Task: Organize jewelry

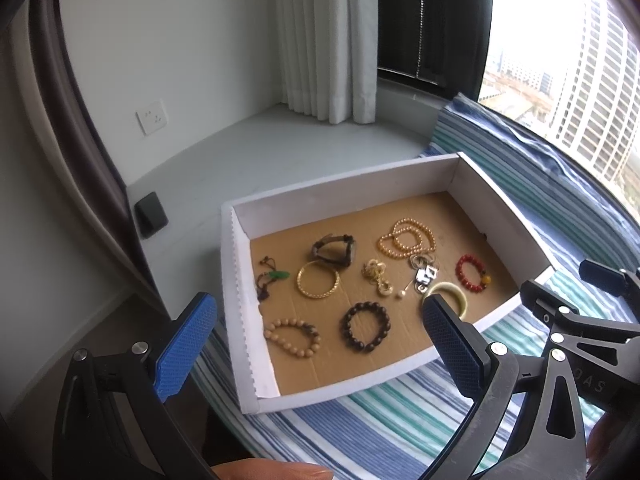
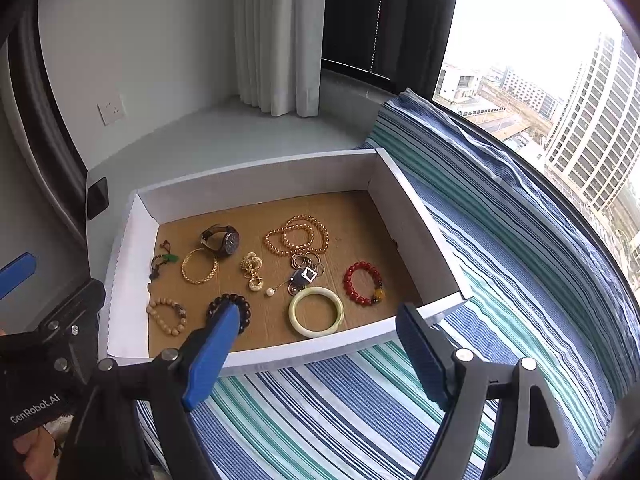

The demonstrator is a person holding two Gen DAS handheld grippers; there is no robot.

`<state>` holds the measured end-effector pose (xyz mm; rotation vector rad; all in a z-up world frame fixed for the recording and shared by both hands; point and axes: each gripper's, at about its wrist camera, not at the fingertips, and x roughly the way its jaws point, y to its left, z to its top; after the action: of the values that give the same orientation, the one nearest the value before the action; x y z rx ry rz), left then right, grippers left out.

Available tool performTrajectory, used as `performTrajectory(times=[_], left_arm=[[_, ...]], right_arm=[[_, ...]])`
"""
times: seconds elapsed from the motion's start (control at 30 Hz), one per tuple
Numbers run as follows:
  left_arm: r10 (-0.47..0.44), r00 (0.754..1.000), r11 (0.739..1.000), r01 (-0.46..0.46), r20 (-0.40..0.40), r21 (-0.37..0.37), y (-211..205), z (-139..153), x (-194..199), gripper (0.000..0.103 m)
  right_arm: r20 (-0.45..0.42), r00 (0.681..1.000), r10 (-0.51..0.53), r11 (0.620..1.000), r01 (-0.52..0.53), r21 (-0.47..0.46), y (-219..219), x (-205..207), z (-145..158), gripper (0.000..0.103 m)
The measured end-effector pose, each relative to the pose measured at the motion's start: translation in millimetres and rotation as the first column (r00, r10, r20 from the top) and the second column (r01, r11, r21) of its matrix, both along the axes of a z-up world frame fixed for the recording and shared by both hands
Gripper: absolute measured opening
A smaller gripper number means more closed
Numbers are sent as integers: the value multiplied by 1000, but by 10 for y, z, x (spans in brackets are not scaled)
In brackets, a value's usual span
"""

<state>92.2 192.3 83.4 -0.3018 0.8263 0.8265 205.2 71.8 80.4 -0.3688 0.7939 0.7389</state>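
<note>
jaws spread on both grippers (image 1: 320, 344) (image 2: 320, 356), above the box's (image 2: 320, 354) near edge.

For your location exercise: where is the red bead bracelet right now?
In both wrist views the red bead bracelet lies on the box floor near its right wall, right of the pale jade bangle and the key ring.

i see a white box (image 2: 256, 184) with a brown floor holding a watch (image 2: 221, 240), gold bangle (image 2: 199, 266), pearl strand (image 2: 298, 236), red beads (image 2: 362, 283), jade bangle (image 2: 316, 312), all lying flat.
</note>
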Motion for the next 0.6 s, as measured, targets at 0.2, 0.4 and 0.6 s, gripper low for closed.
performTrajectory(times=[0.2, 0.4, 0.6], left_arm=[[5, 1000, 1000, -5, -3, -9, 16, -11, 2, 102], [2, 1000, 1000, -2, -5, -9, 14, -24, -2, 102], [4, 1000, 1000, -4, -5, -10, 19, -35, 0, 102]], right_arm=[[-4, 1000, 1, 1000, -1, -1, -2, -3, -4, 82], [-7, 1000, 0, 1000, 0, -2, 1, 8, -13, 82], [-9, 1000, -1, 1000, 1, -4, 6, 12, -26, 82]])
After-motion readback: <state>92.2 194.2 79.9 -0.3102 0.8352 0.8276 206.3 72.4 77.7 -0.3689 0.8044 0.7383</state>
